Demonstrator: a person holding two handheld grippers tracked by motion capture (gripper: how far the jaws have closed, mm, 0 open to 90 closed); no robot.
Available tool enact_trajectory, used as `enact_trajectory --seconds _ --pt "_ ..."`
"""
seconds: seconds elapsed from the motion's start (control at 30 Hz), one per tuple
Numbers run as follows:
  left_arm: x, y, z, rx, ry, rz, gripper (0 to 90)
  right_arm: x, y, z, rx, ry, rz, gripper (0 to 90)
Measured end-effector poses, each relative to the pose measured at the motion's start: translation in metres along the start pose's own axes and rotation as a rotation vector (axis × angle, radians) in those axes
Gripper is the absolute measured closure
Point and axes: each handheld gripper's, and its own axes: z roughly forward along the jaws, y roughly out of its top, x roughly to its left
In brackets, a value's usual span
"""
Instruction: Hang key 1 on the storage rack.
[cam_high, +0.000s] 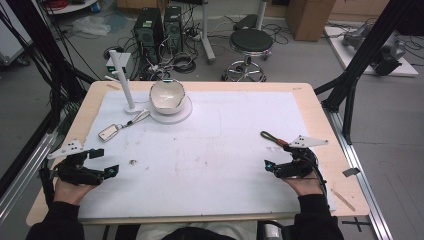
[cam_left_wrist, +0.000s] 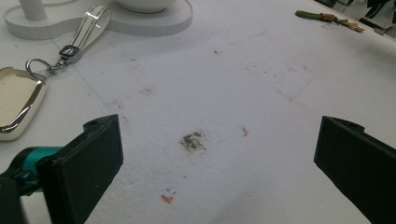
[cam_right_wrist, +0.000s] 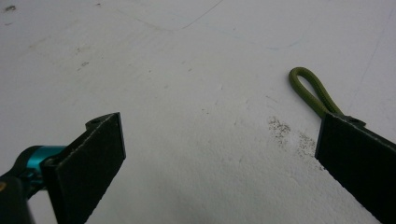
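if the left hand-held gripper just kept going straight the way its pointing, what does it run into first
Probably nothing soon: the left hand-held gripper stands open over bare white mat, and the way ahead looks free. The key fob lies left of that line; the green strap sits far off, depth unclear.

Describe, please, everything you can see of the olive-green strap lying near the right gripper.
The olive-green strap is a narrow band folded back on itself into a closed loop, smooth and matte, perhaps rubber or coated cord. In the left gripper view its far end carries small brownish and orange fittings, too small to identify. It lies flat on the white mat, near the mat's right edge, its loop end pointing toward the table's middle. The right gripper sits just beside it with jaws open, not touching it; one jaw hides part of the strap in the right gripper view.
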Motion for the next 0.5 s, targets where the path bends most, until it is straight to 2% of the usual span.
enact_trajectory --seconds 0.43,0.5 --pt "0.0023 -0.0018 -0.0014 -0.015 -0.004 -0.011 1.7 0.0007 -0.0002 0.0032 0.006 -0.007 -0.013 0.7" --pt "0.0019 -0.0029 -0.0019 -0.018 0.001 -0.024 1.7 0.0016 -0.0002 0.0044 0.011 -0.009 -0.012 0.7"
